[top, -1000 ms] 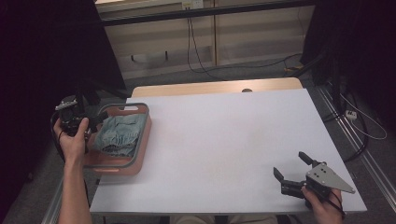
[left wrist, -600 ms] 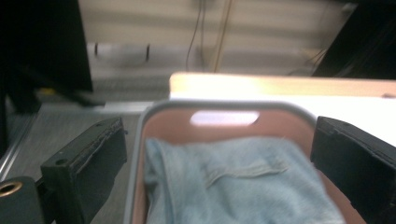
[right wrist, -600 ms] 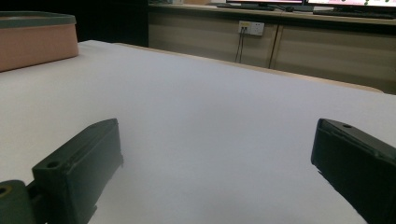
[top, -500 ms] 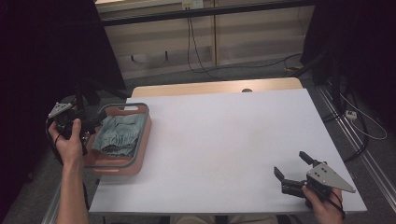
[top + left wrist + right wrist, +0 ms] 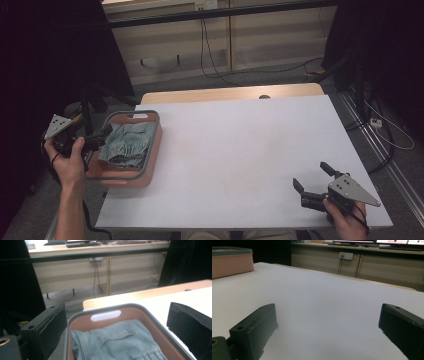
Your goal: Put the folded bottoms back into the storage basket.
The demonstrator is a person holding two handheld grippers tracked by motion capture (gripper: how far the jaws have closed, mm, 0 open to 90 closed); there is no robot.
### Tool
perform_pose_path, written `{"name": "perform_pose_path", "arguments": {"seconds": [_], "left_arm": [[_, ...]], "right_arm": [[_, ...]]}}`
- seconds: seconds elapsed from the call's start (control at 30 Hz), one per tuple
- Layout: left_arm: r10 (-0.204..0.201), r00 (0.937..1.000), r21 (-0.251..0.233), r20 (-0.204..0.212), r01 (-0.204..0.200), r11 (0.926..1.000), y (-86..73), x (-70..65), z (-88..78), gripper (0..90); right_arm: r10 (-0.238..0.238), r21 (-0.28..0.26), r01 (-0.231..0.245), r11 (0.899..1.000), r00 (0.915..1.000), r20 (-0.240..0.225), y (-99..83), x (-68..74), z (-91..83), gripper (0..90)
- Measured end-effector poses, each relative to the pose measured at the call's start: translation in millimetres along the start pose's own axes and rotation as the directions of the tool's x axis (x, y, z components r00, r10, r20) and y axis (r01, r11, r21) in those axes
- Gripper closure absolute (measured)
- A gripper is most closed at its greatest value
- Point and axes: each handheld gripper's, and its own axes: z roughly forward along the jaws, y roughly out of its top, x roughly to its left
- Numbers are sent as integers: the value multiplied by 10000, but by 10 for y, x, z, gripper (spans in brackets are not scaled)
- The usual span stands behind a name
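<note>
Basket: pink plastic basket (image 5: 150, 167) with a grey rim and a slot handle at its far end, standing at the left edge of the white table (image 5: 250, 150), partly over that edge in the high view.
Basket in left gripper view: grey rim and slot handle (image 5: 106, 315) lie between the 2 black jaws, with the pink inner wall below them.
Contents: folded light-blue denim garment (image 5: 125, 145) lies inside the basket, filling most of its floor; in the left gripper view its seams and a pocket edge (image 5: 117, 340) are plain to see.
Left gripper: left gripper (image 5: 97, 139) is held by the person's left hand (image 5: 67, 160) just off the table's left side, near the basket's left rim, its jaws pointing toward the denim.
Left jaws: spread wide, closed on nothing; whether a jaw tip touches the rim cannot be told.
Right gripper: right gripper (image 5: 312, 180) is held by the right hand (image 5: 347, 217) low over the near right corner of the table, well apart from the basket.
Right jaws: spread wide with bare white table between them in the right gripper view.
Basket in right gripper view: pink side wall and grey rim (image 5: 232, 261) stand far off at the upper left.
Beyond the table: wooden desk edge (image 5: 230, 94) lies behind the white top, and cables (image 5: 210, 55) trail on the floor.
</note>
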Motion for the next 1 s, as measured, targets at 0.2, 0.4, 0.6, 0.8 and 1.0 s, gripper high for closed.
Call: {"name": "perform_pose_path", "arguments": {"seconds": [0.2, 0.4, 0.6, 0.8, 1.0], "left_arm": [[166, 9998, 359, -108, -162, 9992, 1, -82, -101, 30], [123, 9999, 311, 6, -123, 9994, -34, -126, -212, 30], [356, 9992, 328, 199, -363, 9988, -49, -219, -294, 32], [293, 9985, 117, 458, -298, 9995, -3, -388, -359, 43], [355, 9958, 227, 849, -376, 9990, -32, -550, -409, 43]], "right_arm": [[-35, 28, 35, 10000, 10000, 27, 1, 5, 7, 15], [-16, -14, 16, 10000, 10000, -29, 3, 5, 12, 15], [-52, 3, 52, 10000, 10000, -62, 6, 8, 26, 15], [-58, 14, 58, 10000, 9999, -101, 8, 13, 34, 15], [-61, 7, 62, 10000, 9999, -116, 6, 12, 27, 15]]}}
